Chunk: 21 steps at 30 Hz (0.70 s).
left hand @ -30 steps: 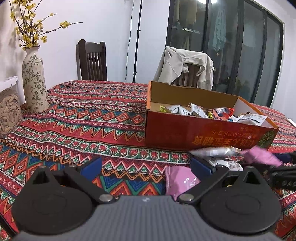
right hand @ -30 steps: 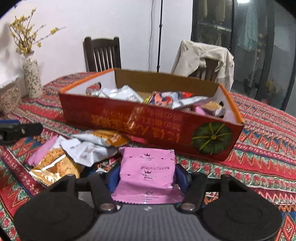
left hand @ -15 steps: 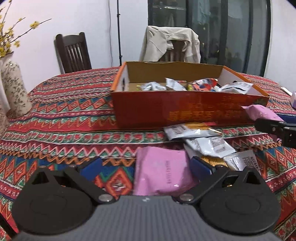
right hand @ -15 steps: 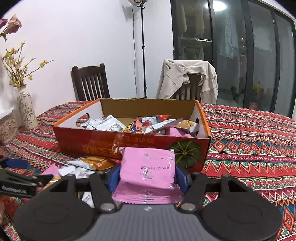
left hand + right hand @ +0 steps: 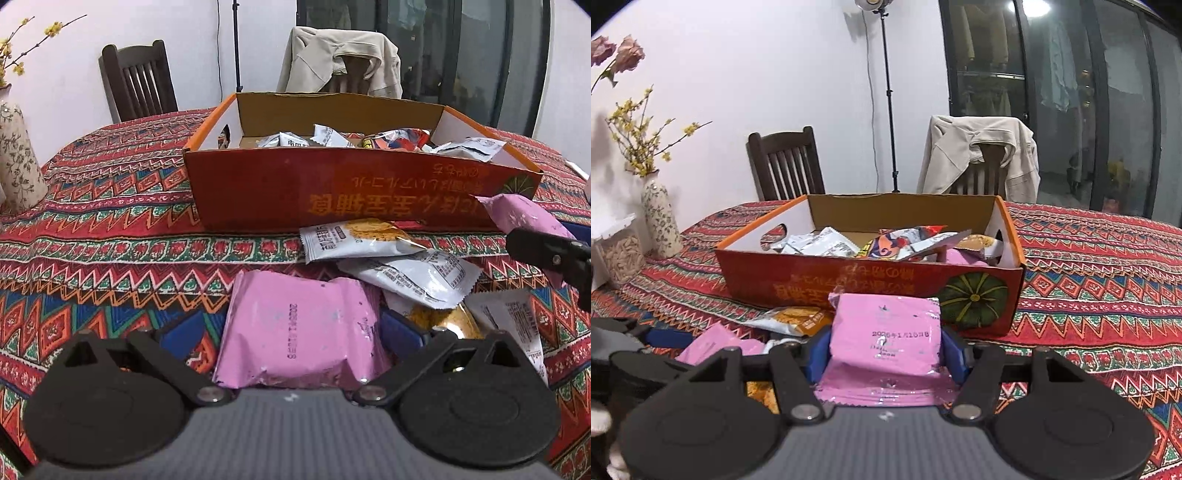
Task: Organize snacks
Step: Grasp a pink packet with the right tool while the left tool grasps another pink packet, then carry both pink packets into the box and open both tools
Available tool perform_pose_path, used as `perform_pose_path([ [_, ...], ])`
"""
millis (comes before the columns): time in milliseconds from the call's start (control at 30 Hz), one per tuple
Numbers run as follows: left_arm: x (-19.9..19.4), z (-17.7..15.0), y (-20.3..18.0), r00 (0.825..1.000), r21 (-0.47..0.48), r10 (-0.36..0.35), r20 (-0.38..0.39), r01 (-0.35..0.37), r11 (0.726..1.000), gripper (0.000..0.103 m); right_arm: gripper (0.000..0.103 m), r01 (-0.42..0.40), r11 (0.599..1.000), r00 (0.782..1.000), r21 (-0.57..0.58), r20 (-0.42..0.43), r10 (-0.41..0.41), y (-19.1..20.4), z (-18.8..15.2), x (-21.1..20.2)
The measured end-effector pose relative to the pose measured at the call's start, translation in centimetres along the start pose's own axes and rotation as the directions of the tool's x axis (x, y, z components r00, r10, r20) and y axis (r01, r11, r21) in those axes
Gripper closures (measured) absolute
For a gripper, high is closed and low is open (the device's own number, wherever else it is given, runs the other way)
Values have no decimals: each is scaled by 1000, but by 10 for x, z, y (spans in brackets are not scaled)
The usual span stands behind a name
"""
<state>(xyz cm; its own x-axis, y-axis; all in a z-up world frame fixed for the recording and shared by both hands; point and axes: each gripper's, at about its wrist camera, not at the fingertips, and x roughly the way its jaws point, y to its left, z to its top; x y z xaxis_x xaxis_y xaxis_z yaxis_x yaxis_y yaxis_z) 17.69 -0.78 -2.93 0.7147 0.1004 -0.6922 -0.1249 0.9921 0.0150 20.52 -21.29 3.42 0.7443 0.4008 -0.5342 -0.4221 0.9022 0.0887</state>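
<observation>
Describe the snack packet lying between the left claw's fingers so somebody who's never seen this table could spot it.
Find the red cardboard box on the patterned tablecloth. In front of its long side lies a small heap of snack packets. The one you want is the pink packet at the heap's near left edge, plain with only a printed date, unlike the white and orange packets beside it.

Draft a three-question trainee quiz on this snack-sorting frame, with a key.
1. True or false: the right claw grips a pink packet.
2. The left claw is: A) shut on a packet, B) open around a second pink packet, C) inside the box.
3. Fill in: loose packets lie on the tablecloth in front of the orange ___.

Key: 1 true; 2 B; 3 box.
</observation>
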Motion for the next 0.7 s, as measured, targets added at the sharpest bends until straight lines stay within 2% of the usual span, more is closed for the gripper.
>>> perform_pose_path([
  [67,-1,-1,-1,1000,-1,-5,2,5,1000,0,42,-2,1000,1000,-2,0,2,1,0,0],
  [133,-4,-2,-2,1000,5,-22,6,22,1000,5,42,-1,1000,1000,0,0,1,1,0,0],
  [200,-7,-2,-2,999,10,-31,19,31,999,18,42,1,1000,1000,1,-1,-1,1,0,1],
  [400,-17,-5,2,998,-12,-59,37,59,998,33,42,4,1000,1000,-2,-15,-4,1,-1,4],
  [700,-42,-6,15,992,-36,-63,108,67,997,35,42,-3,1000,1000,-13,-6,3,3,-2,3],
])
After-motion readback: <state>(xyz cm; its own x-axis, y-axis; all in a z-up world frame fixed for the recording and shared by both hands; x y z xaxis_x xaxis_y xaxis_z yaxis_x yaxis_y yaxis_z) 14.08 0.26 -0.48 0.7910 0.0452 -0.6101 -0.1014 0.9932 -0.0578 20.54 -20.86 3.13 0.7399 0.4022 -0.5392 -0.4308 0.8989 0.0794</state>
